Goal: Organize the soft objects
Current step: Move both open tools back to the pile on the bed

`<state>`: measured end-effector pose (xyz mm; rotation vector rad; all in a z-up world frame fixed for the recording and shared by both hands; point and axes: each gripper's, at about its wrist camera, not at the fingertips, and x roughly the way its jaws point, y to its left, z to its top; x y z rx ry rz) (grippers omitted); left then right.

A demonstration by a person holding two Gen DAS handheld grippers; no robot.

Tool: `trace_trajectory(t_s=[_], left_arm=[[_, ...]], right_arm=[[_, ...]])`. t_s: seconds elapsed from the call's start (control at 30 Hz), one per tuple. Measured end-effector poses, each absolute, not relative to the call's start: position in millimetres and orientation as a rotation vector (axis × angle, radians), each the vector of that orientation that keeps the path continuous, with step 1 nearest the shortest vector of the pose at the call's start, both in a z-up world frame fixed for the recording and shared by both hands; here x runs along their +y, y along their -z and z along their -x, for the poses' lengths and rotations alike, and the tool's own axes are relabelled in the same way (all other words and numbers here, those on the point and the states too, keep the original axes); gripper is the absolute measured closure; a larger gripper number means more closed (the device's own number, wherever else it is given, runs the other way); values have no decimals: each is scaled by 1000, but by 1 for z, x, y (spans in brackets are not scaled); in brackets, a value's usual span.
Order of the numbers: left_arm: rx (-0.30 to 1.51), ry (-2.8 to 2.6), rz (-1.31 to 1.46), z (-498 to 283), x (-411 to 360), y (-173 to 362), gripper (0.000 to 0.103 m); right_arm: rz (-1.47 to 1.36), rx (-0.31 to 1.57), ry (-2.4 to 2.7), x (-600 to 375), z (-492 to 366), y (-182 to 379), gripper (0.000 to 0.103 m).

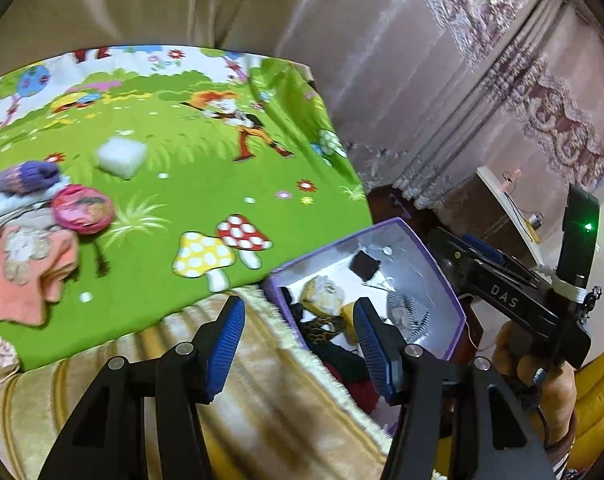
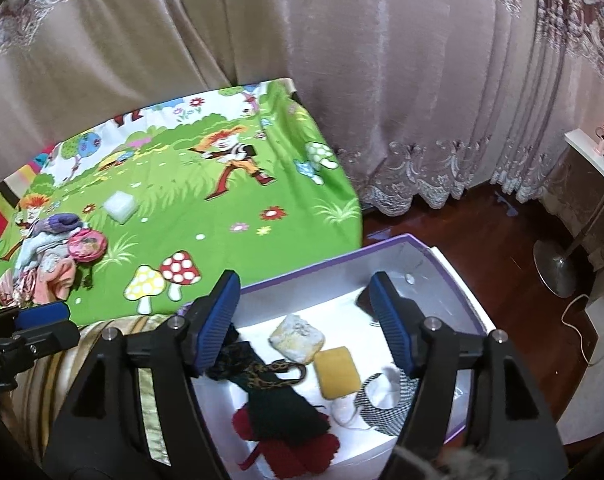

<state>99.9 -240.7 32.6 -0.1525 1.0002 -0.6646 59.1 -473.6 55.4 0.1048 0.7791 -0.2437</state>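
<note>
Both grippers gape, holding nothing. The white foam cube lies on the green cartoon-print sheet, well left of the purple-rimmed white box; the left gripper is nearer than the right gripper.

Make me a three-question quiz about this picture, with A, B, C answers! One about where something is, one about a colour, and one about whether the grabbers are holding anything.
1. Where is the yellow sponge?
A. on the green sheet
B. in the purple-edged box
C. on the floor

2. What colour is the foam block lying alone on the green cartoon sheet?
A. white
B. black
C. red

3. What is the right gripper doing?
A. squeezing the sponge
B. holding a sock
C. open and empty

Answers:
B, it lies inside the box.
A, the block looks white.
C, its jaws stand apart over the box, with nothing between them.
</note>
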Motion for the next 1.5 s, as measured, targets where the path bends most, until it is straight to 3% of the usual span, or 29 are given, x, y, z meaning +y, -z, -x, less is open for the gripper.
trace_trajectory(t_s=[0.83,1.5], left_arm=[[1001,203,314,-100,-2,-14,45],[1179,161,47,-171,-16,29,46]], right_arm=[[-12,848,-47,-341,-105,-60,29],[100,873,-254,-254,-174,-56,27]])
